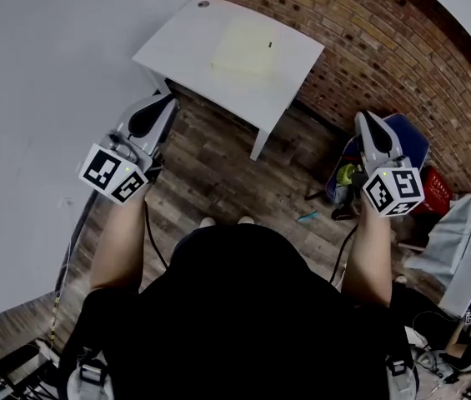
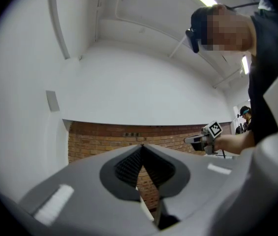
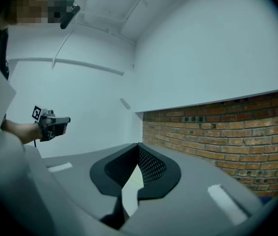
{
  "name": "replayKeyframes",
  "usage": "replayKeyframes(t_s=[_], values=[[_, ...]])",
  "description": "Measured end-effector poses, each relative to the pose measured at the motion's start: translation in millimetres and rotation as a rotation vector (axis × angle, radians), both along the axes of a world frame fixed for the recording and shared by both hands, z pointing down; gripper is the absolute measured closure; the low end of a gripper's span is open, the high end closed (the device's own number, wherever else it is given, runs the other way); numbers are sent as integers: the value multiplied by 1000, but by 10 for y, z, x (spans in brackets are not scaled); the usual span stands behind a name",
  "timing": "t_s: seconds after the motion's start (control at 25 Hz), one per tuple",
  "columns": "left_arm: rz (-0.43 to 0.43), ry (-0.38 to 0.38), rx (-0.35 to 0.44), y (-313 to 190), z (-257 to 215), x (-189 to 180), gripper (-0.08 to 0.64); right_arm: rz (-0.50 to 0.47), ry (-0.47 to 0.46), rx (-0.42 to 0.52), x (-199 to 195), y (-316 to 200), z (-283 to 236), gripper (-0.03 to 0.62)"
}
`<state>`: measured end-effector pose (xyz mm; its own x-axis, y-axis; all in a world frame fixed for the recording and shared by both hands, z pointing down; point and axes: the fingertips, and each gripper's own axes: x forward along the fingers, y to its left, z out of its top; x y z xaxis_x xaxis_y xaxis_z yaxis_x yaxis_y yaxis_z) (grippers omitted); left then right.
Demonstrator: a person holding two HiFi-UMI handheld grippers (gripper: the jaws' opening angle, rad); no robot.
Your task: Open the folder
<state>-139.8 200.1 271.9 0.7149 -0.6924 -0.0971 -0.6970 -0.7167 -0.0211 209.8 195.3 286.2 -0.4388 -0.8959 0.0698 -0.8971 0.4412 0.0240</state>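
A pale yellow folder lies flat and closed on a white table ahead of me, near the brick wall. My left gripper is held in the air short of the table's near left edge, its jaws shut with nothing between them. Off the table's right side, over the floor, my right gripper is raised, shut and empty too. Both point roughly level, toward the walls. Each gripper view catches the other gripper: the right one and the left one.
A brick wall runs behind the table and a white wall stands at the left. A blue container, a red crate and white boxes crowd the floor at the right. A small blue item lies on the wooden floor.
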Motion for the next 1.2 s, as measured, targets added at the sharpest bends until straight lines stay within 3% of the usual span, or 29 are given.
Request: replayKeyframes(t_s=[0.36, 0.64, 1.2], values=[[-4, -11, -3, -32, 77, 398, 555, -21, -2, -13, 308, -99, 99, 591], [-34, 7, -40, -178, 185, 302, 555, -49, -10, -25, 215, -290, 155, 591], [11, 19, -57, -613, 350, 397, 555, -50, -10, -52, 161, -603, 253, 591]])
